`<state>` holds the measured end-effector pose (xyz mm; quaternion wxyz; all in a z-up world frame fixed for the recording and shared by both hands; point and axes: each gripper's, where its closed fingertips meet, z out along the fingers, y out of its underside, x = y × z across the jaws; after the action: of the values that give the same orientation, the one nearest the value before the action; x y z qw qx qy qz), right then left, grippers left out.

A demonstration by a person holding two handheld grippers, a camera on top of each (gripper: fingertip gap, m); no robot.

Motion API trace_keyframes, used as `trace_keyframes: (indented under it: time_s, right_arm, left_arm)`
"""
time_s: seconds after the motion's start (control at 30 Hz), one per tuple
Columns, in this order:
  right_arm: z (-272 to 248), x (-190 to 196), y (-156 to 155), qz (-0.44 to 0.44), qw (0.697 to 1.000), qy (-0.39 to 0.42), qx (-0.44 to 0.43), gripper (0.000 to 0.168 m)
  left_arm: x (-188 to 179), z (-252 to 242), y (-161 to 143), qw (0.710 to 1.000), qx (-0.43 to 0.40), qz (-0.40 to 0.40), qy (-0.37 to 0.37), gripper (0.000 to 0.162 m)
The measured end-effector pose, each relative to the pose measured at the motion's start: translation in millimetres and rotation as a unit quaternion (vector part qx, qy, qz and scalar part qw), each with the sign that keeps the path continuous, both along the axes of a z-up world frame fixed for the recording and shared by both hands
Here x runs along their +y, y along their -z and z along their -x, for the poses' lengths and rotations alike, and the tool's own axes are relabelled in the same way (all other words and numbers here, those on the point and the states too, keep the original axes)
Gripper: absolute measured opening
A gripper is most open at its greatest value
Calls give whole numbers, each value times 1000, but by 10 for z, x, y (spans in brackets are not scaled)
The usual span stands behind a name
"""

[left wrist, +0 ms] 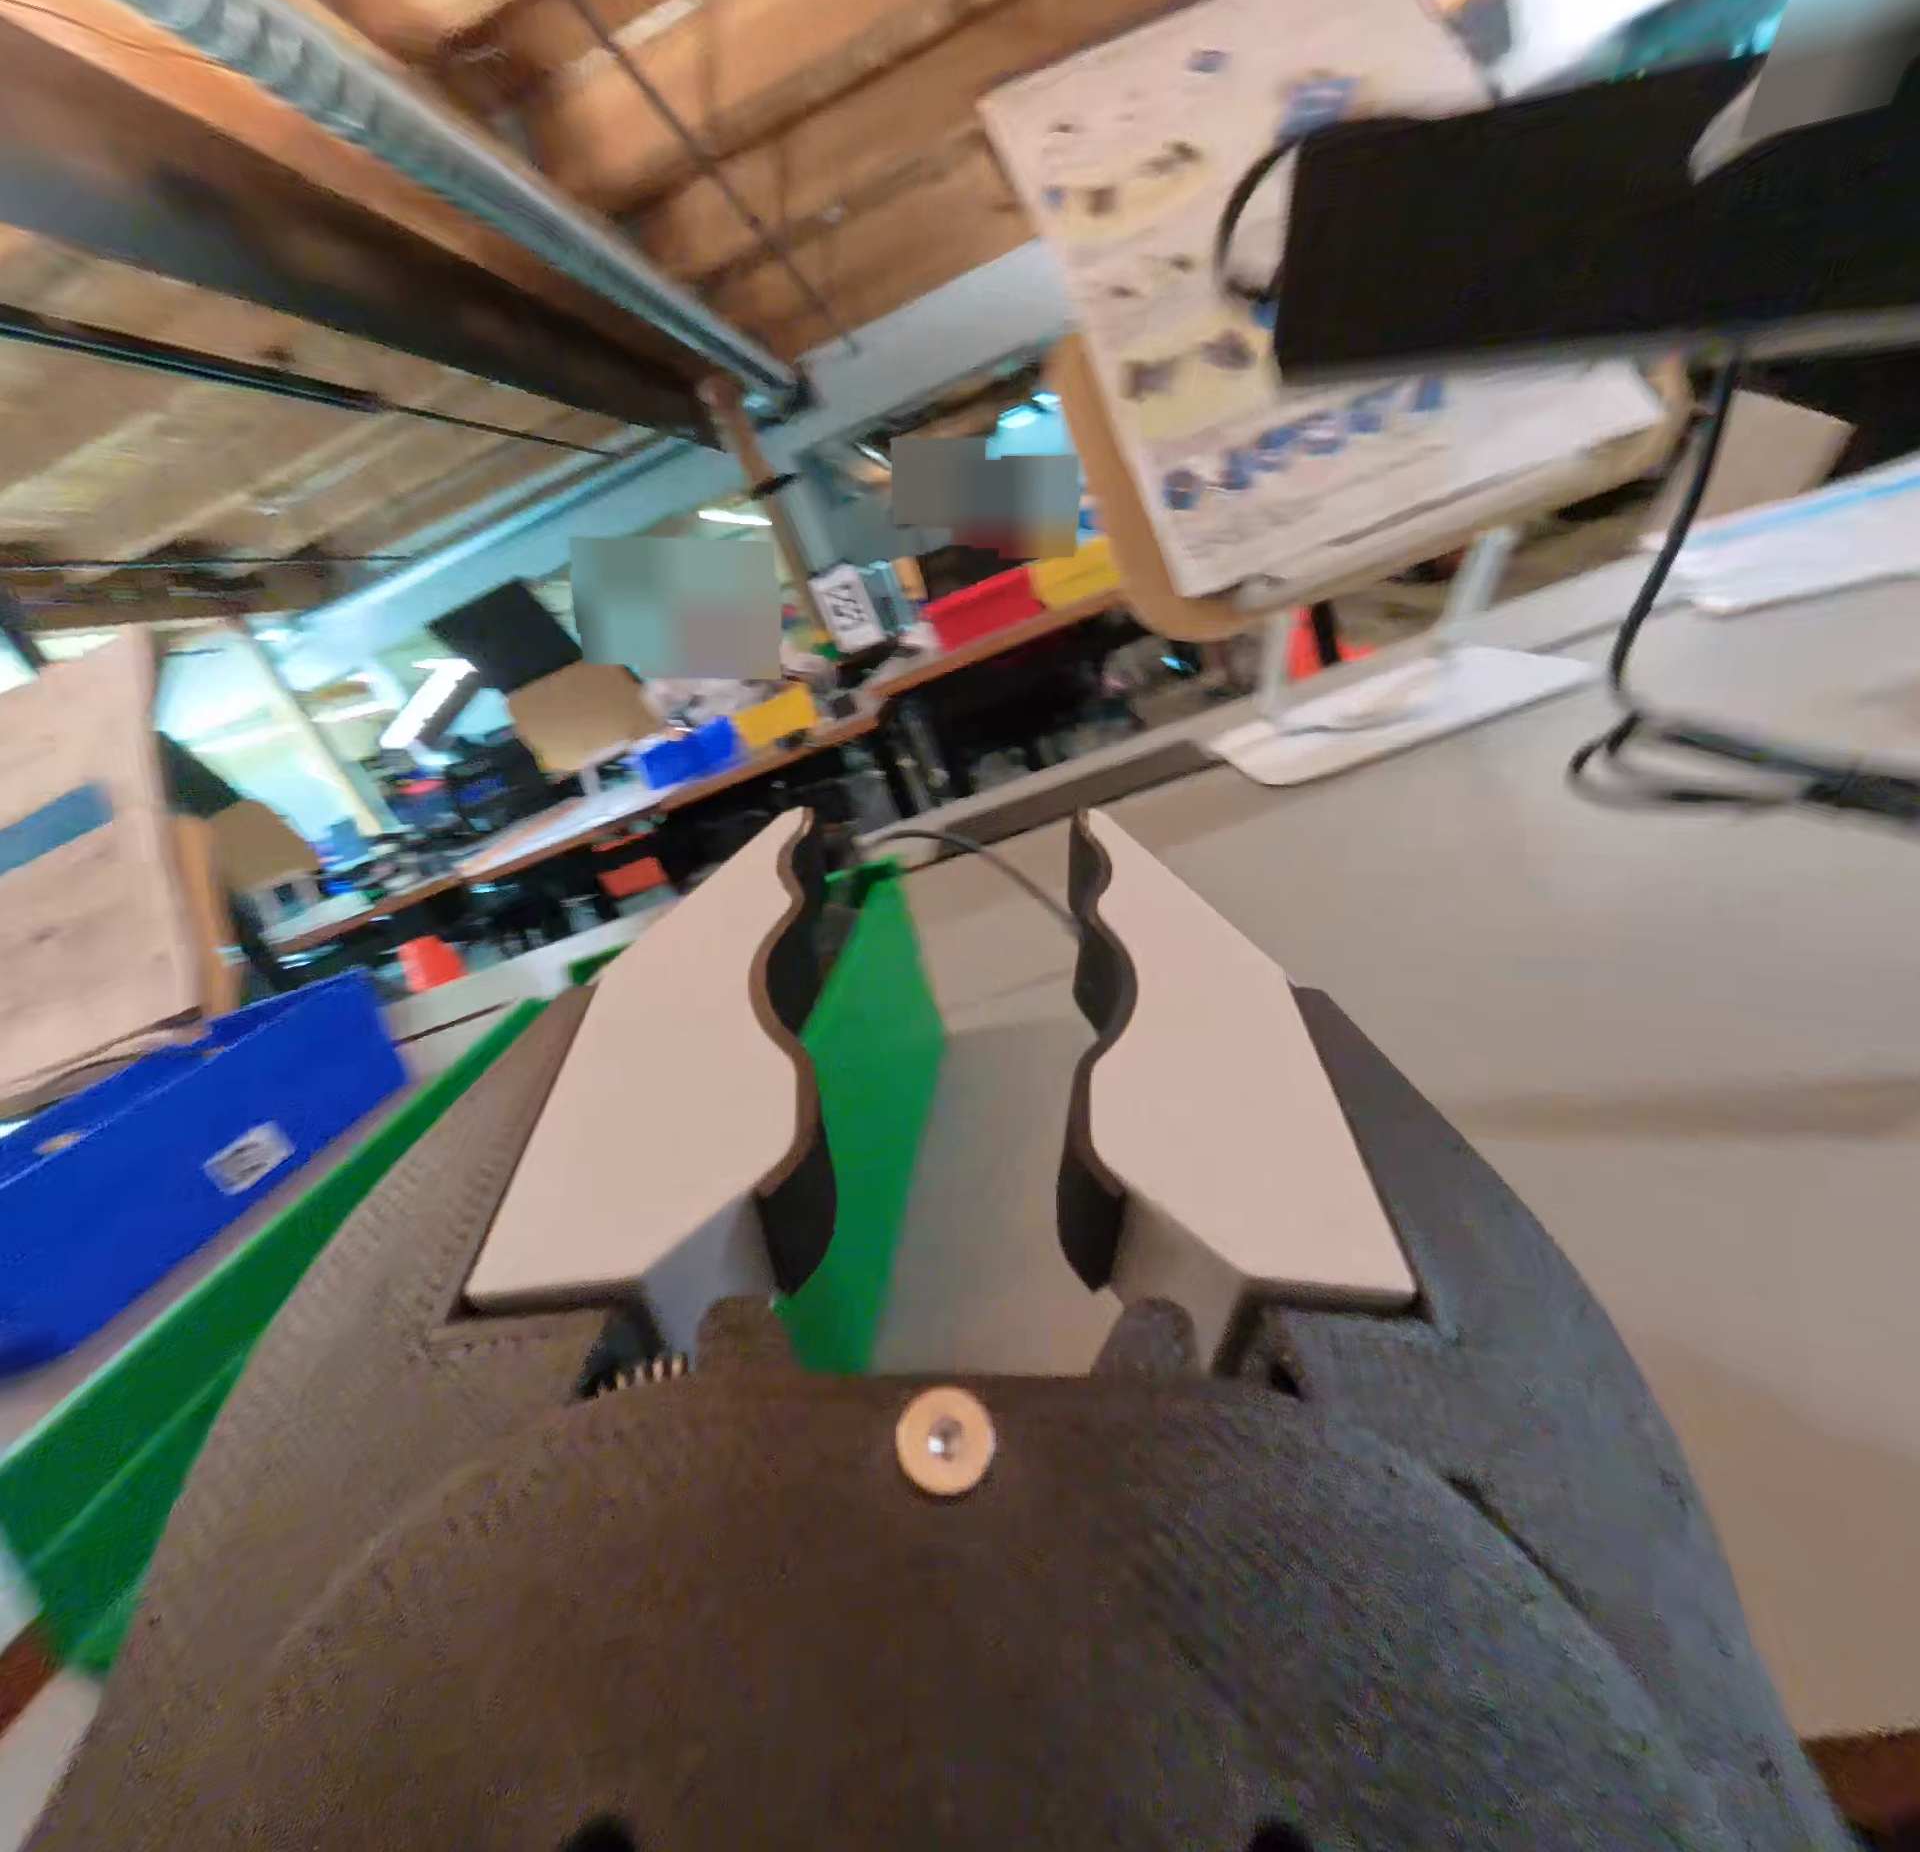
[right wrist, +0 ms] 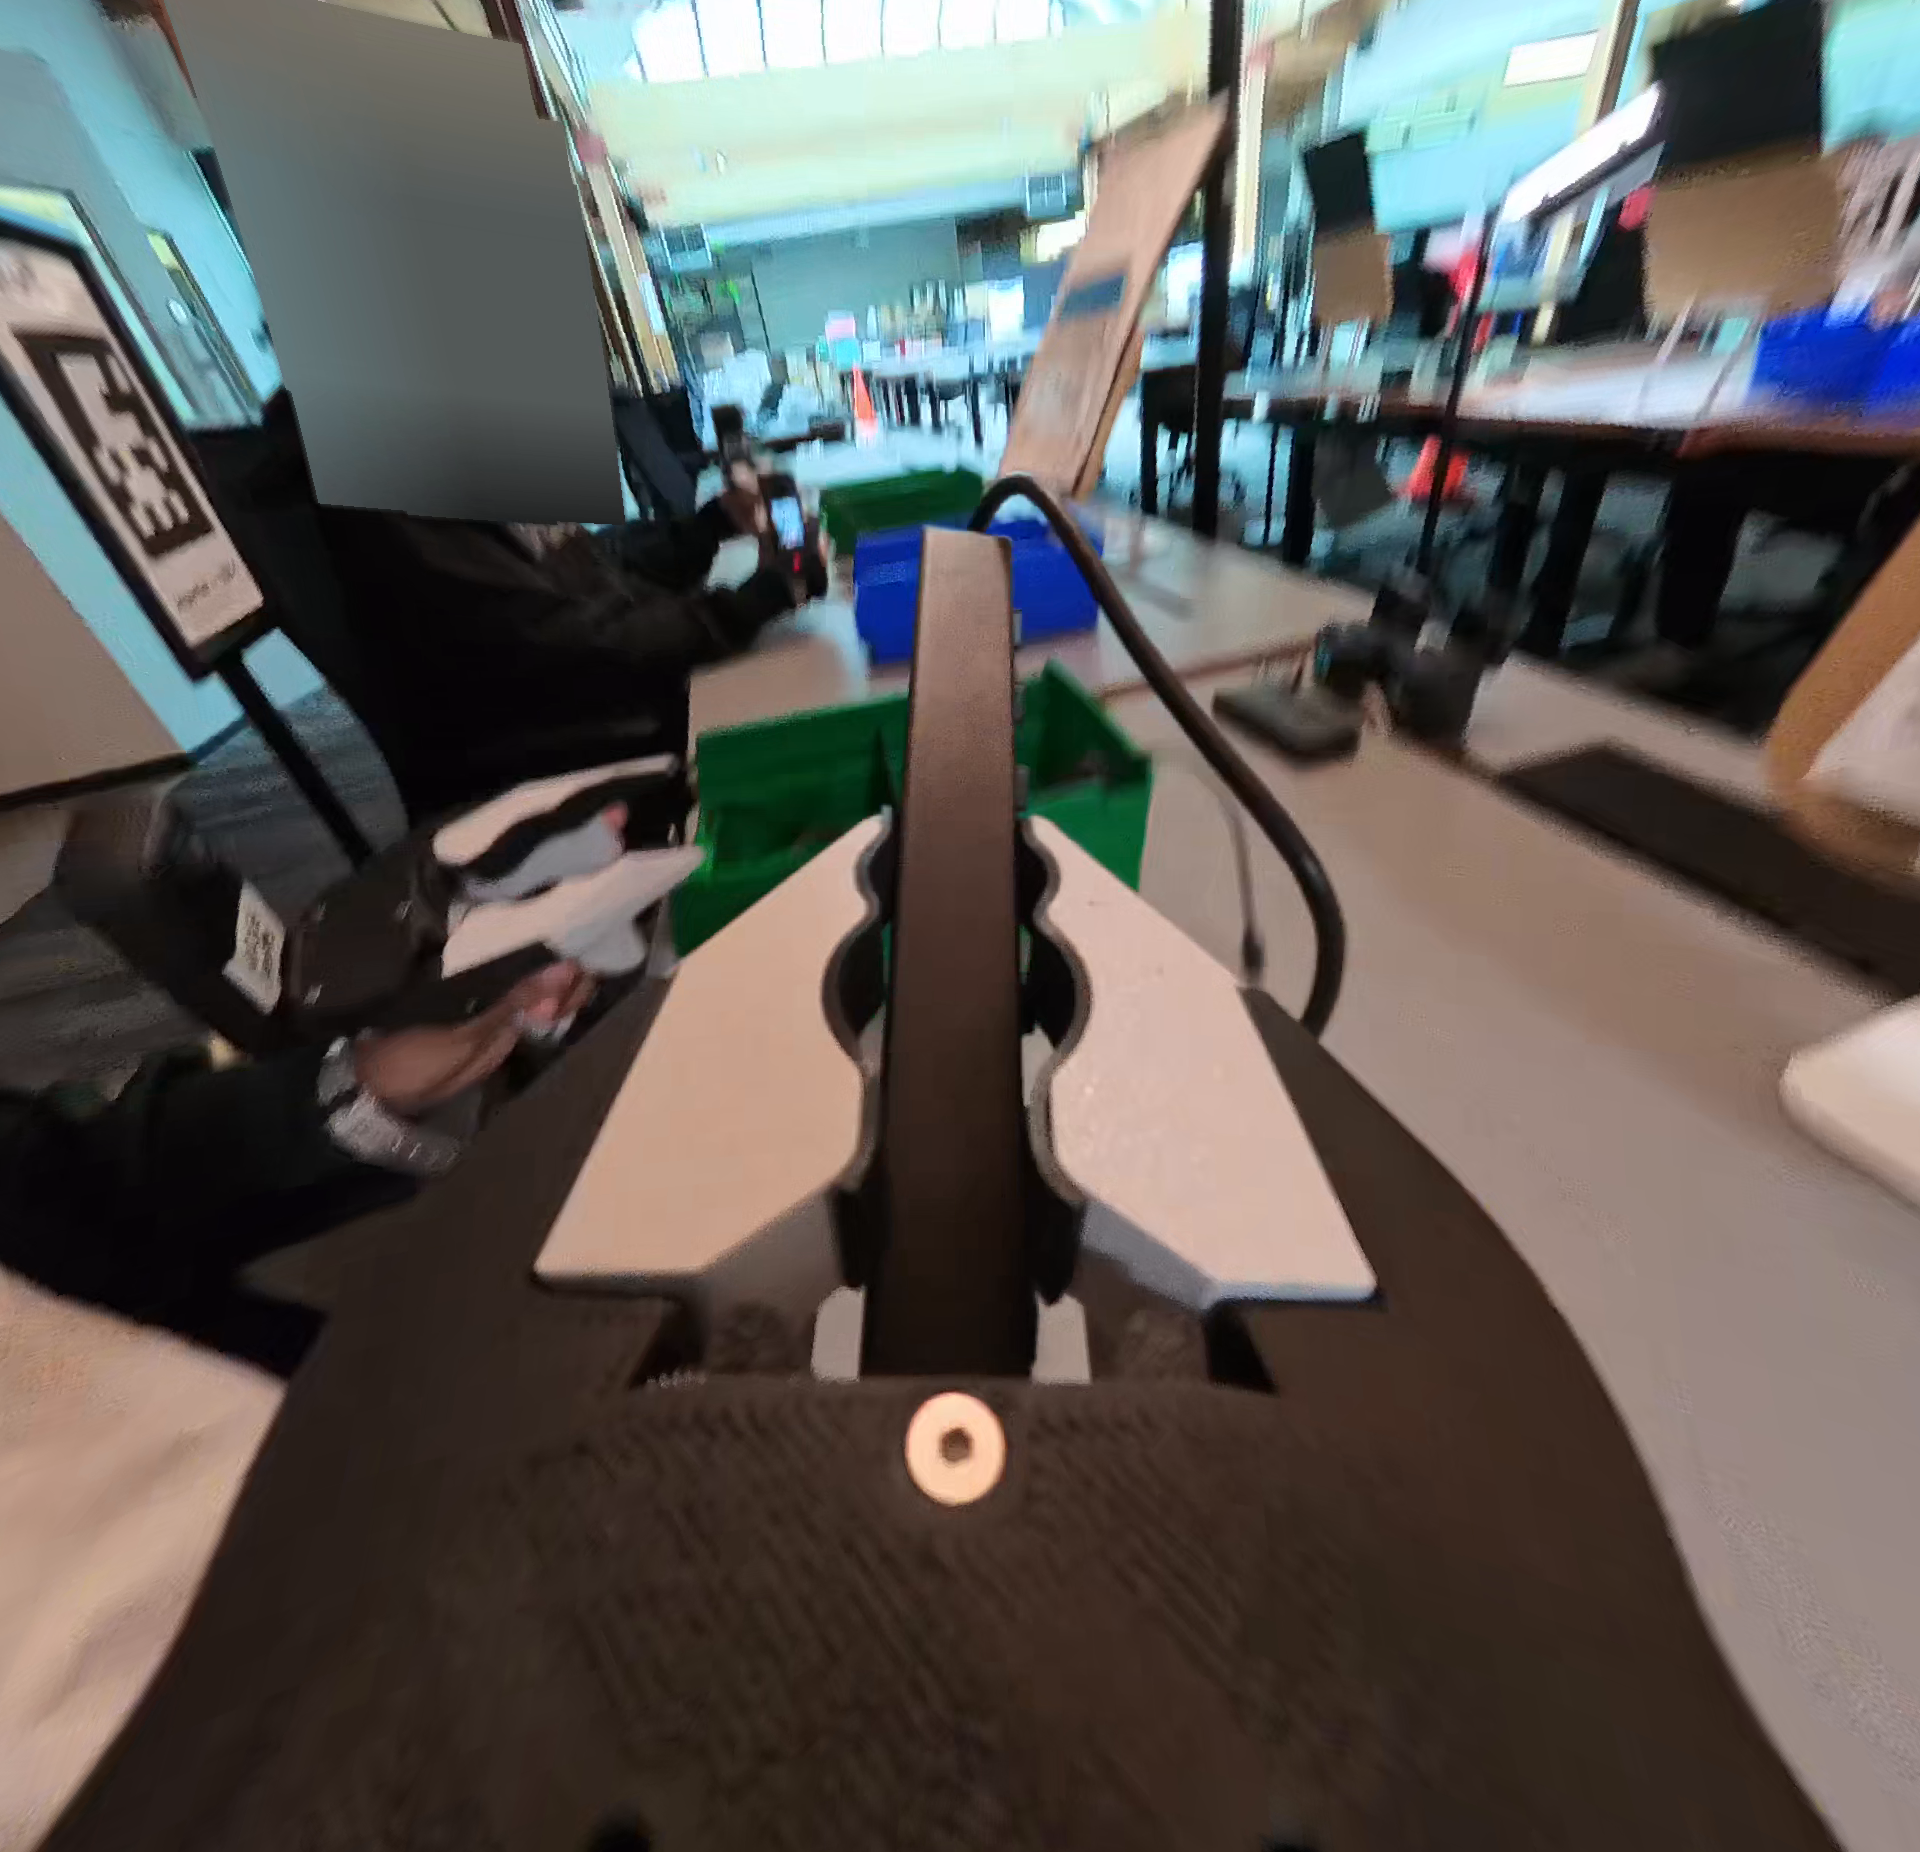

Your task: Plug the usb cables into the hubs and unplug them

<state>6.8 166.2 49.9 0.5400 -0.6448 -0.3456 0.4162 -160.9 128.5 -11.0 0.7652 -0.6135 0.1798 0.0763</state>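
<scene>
Between right gripper (right wrist: 951, 846) fingers, clamped: black hub (right wrist: 951, 919), long axis pointing fwd; left gripper (left wrist: 940, 846) apart, empty.

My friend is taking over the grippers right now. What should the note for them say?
Left gripper: open and empty, near the green bin, above the grey table.
Right gripper: shut on a long black hub, held edge-up; the hub's black cable loops off its far end and down to the right.
A blue bin sits behind the green one.
Done: hub picked up.
Left: no plug is visibly in the hub from here, so find a USB cable with the left gripper, plug it in, then unplug it. Neither view shows the ports clearly.
</scene>
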Motion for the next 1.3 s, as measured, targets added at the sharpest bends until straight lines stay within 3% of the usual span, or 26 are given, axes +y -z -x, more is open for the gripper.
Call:
trace_keyframes:
  time_s: [0.13, 0.23, 0.27, 0.33, 0.37, 0.5, 0.63, 0.73, 0.77, 0.8, 0.87, 0.97, 1.07, 1.2, 1.3]
  right_arm:
    - [-91, -303, 617, 69, 997, 7, -31, 21]
    - [-147, -458, 853, 115, 993, -4, -12, 21]
    - [-160, -499, 927, 120, 993, -7, -14, 21]
    - [-201, -518, 1053, 116, 993, 10, -20, 22]
    - [-213, -528, 1093, 121, 992, 12, -20, 22]
    - [-179, -664, 1044, 189, 980, -30, 58, 23]
    - [-261, -688, 954, 206, 972, -34, 106, 25]
    - [-395, -643, 788, 185, 969, -16, 166, 37]
    - [-435, -658, 677, 181, 962, -26, 205, 39]
    - [-475, -683, 553, 183, 950, -41, 249, 57]
    - [-554, -671, 494, 189, 940, -42, 280, 66]
    - [-685, -651, 473, 154, 945, -23, 287, 53]
    - [-922, -606, 391, 108, 941, 14, 320, 46]
    - [-1049, -488, 711, 72, 966, 67, 240, 39]
    - [-1026, -387, 1070, 61, 984, 103, 129, 29]
  left_arm:
    - [88, -884, 206, 993, 66, 42, 88, 70]
    - [130, -1315, 197, 967, 246, -53, 41, 107]
    - [111, -1469, 206, 941, 323, -99, 24, 108]
    - [95, -1699, 296, 892, 427, -149, -5, 102]
    - [101, -1765, 356, 885, 439, -154, -9, 101]
    - [95, -1864, 411, 891, 423, -165, 17, 65]
    - [71, -1923, 403, 903, 396, -153, 58, 62]
    - [20, -2004, 398, 915, 364, -132, 109, 50]
    - [-8, -2033, 391, 912, 369, -138, 116, 32]
    - [11, -2041, 434, 908, 381, -133, 111, 26]
    - [26, -2068, 508, 923, 342, -94, 152, 25]
    - [133, -2019, 546, 943, 274, -29, 186, 26]
    - [245, -1932, 572, 960, 145, 71, 227, 24]
    - [468, -1686, 636, 929, -84, 230, 279, 24]
    - [632, -1490, 709, 880, -224, 295, 297, 23]
